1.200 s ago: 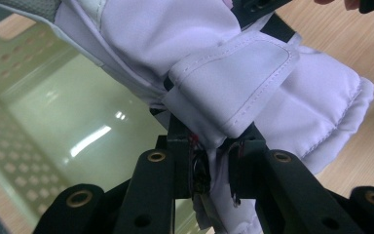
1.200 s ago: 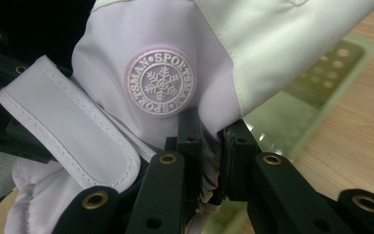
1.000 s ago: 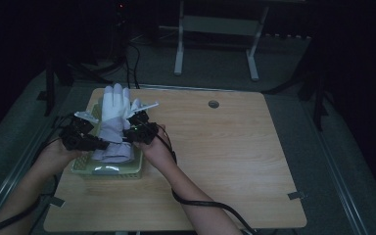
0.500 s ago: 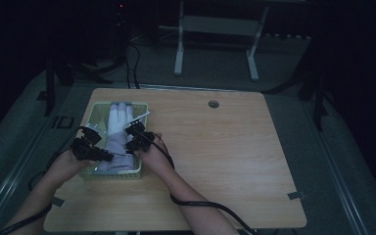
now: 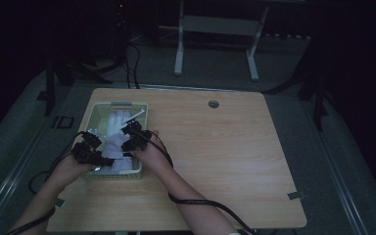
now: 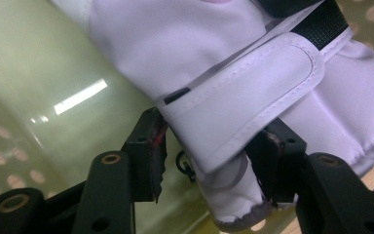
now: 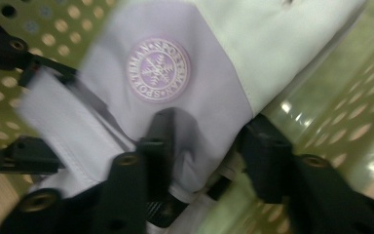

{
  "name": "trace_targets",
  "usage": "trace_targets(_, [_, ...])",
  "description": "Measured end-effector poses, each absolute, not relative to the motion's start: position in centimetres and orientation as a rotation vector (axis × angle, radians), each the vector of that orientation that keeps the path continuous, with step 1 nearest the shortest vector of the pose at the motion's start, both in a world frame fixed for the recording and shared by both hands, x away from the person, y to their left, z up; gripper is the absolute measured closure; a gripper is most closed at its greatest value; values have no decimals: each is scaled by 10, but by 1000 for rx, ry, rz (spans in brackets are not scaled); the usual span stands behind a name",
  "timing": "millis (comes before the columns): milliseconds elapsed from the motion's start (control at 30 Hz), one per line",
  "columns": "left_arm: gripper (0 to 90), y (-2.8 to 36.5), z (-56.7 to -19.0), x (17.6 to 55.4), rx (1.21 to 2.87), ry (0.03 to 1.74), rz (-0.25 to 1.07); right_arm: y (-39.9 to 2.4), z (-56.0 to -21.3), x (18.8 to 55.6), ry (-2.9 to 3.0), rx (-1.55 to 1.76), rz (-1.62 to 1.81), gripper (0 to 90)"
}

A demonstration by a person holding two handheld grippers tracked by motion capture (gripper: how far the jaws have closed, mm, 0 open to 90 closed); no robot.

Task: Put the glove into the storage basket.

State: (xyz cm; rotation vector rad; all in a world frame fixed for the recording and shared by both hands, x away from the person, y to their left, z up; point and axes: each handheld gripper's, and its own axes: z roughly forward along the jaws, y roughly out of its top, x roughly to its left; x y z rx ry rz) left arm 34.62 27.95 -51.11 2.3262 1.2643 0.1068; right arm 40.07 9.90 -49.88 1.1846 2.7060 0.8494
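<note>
Dim room; I had both grippers' jaws just spreading, seemingly off the glove (image 5: 116, 142) in the basket (image 5: 142, 108) at nine o'clock: left gripper (image 6: 208, 161), right gripper (image 7: 209, 146)

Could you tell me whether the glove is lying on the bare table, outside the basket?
No, the high view shows the glove lying inside the green basket at the table's left side.

the high view looks from above the person's side, forward and down, and takes in the whole tabletop (image 5: 225, 147) from far. the left gripper view sits very close to the white glove (image 6: 253, 83), looking along its own jaws. the right gripper view is equally close, a little blurred. all three views share this glove and the green basket (image 5: 144, 115) that holds it.
</note>
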Motion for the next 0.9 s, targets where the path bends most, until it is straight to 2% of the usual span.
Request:
trace_targets(100, [419, 286, -505, 342, 2262, 1267, 148, 94, -489, 402, 2699, 1132, 913, 380])
trace_targets(267, [228, 293, -495, 331, 2125, 1252, 206, 78, -470, 404, 2670, 1080, 1025, 233])
trace_targets(333, [146, 290, -492, 326, 2095, 1221, 248, 72, -463, 403, 2676, 1058, 1062, 203])
trace_targets(433, [126, 285, -490, 321, 2031, 1194, 261, 66, -460, 401, 2686, 978, 1041, 148])
trace_targets(533, [23, 278, -486, 317, 1982, 1176, 275, 57, -457, 399, 2673, 961, 1068, 141])
trace_targets(733, [20, 256, -477, 308, 1984, 1135, 359, 39, -453, 396, 2658, 954, 1082, 141])
trace_targets(900, [20, 238, -471, 302, 1944, 1100, 355, 25, -451, 393, 2654, 931, 1086, 140])
